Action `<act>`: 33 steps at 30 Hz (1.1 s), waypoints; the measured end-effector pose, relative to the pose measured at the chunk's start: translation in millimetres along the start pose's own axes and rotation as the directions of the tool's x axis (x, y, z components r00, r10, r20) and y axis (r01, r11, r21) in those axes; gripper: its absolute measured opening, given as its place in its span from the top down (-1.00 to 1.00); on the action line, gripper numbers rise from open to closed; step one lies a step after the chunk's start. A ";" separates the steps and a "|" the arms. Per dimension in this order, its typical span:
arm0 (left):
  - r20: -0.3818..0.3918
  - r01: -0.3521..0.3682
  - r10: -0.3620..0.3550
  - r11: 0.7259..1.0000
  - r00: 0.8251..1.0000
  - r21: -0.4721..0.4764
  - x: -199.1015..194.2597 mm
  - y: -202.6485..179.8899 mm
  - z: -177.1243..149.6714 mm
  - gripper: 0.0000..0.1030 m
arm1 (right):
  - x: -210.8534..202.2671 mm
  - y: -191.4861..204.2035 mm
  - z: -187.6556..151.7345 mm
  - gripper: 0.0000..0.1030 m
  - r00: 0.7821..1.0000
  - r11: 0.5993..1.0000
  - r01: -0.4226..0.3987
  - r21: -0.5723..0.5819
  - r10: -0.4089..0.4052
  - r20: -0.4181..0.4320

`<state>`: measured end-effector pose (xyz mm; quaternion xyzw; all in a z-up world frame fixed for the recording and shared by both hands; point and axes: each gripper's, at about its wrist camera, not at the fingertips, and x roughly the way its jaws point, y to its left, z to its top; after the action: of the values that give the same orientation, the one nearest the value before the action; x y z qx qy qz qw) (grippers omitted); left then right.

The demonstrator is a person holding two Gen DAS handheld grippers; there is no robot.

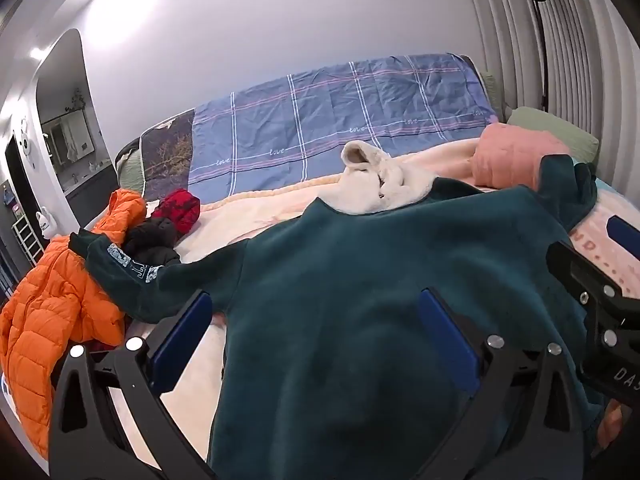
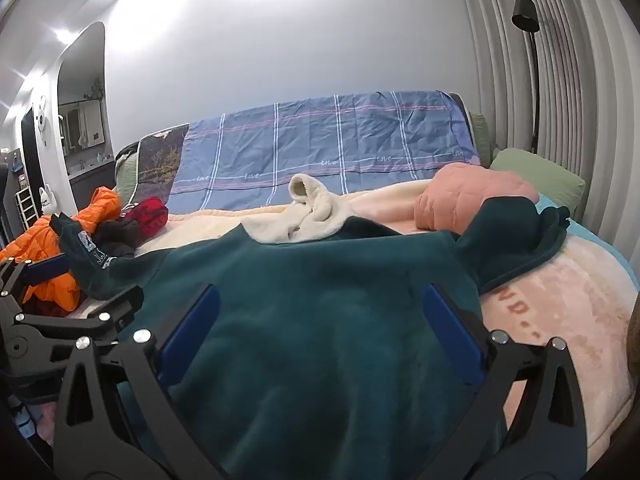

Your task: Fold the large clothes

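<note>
A large dark teal fleece sweater (image 1: 360, 280) lies spread on the bed, both sleeves out; it also shows in the right wrist view (image 2: 320, 300). Its left sleeve (image 1: 128, 268) has a pale printed patch; its right sleeve (image 2: 516, 232) lies bunched by a pink cushion. My left gripper (image 1: 316, 332) is open, hovering over the sweater's lower left body. My right gripper (image 2: 320, 328) is open over the lower middle of the body. Each gripper appears at the edge of the other's view.
An orange puffer jacket (image 1: 52, 312), a black garment (image 1: 152, 240) and a red one (image 1: 180, 204) are piled at the left. A cream fleece garment (image 1: 380, 188) lies beyond the collar. A pink cushion (image 1: 516, 156), a green pillow (image 1: 560, 128) and a blue plaid sheet (image 1: 340, 120) lie behind.
</note>
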<state>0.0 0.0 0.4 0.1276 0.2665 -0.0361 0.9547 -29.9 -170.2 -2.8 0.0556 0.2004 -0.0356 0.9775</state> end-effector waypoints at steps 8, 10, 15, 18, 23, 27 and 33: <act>0.002 0.007 -0.007 1.000 1.000 -0.024 -0.6 3.5 2.3 -0.97 | 6.8 5.0 3.1 -0.96 0.999 0.999 0.048 0.000 -0.048 -0.003; 0.006 0.013 -0.013 0.999 1.000 -0.041 -0.3 8.0 7.2 -0.97 | 13.7 0.3 3.7 -0.96 0.999 0.999 0.042 0.019 -0.042 -0.027; 0.042 0.017 -0.016 1.000 0.999 -0.022 1.6 6.3 -5.8 -0.97 | 17.9 -4.9 2.3 -0.96 0.997 0.997 0.070 0.025 -0.069 -0.041; 0.038 0.038 -0.037 0.999 0.999 -0.018 2.5 5.7 -9.3 -0.97 | 21.5 -7.9 1.3 -0.96 0.996 0.997 0.077 0.031 -0.075 -0.057; 0.037 0.076 -0.074 0.996 0.997 -0.057 2.1 10.1 -9.5 -0.97 | 23.2 -2.9 0.2 -0.96 0.995 0.996 0.083 0.025 -0.082 -0.061; 0.004 0.096 -0.096 0.994 0.995 -0.056 7.3 9.4 -10.3 -0.97 | 26.6 -3.6 -0.9 -0.96 0.991 0.994 0.109 0.020 -0.107 -0.080; -0.022 0.114 -0.116 0.991 0.993 -0.069 14.3 11.7 -12.7 -0.97 | 32.0 -8.8 -3.8 -0.96 0.986 0.990 0.132 0.046 -0.127 -0.104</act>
<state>7.5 14.6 -14.8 0.0800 0.2870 -0.0805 0.9512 -2.9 -180.0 -19.8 0.0700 0.2516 -0.1014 0.9599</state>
